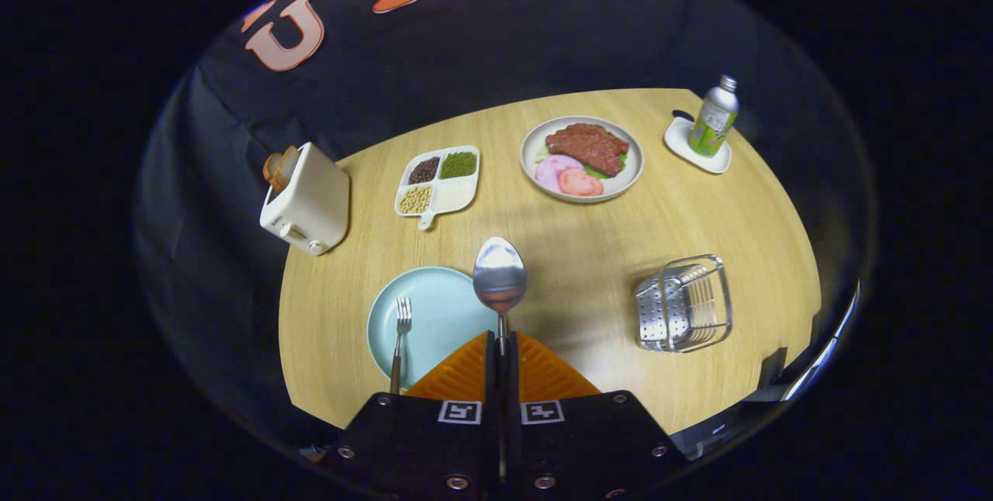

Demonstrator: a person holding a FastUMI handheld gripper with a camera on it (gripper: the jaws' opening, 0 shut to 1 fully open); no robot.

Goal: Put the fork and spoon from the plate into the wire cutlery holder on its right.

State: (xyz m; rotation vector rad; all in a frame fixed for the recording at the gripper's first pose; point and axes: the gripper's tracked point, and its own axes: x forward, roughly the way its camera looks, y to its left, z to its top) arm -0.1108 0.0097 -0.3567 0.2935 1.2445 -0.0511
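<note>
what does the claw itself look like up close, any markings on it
The claw has two wedge-shaped fingers with ridged faces, tapering to a point. Behind them sits a black, blocky body with round screw heads, and two small square black-and-white tags side by side on its front edge.

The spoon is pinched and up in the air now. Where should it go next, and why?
Probably carry it sideways toward the wire cutlery holder. The tool is shut on the spoon by its handle, bowl pointing ahead, beside the light blue plate. The holder stands apart on the table, and the fork lies on the plate for a later trip.
</note>
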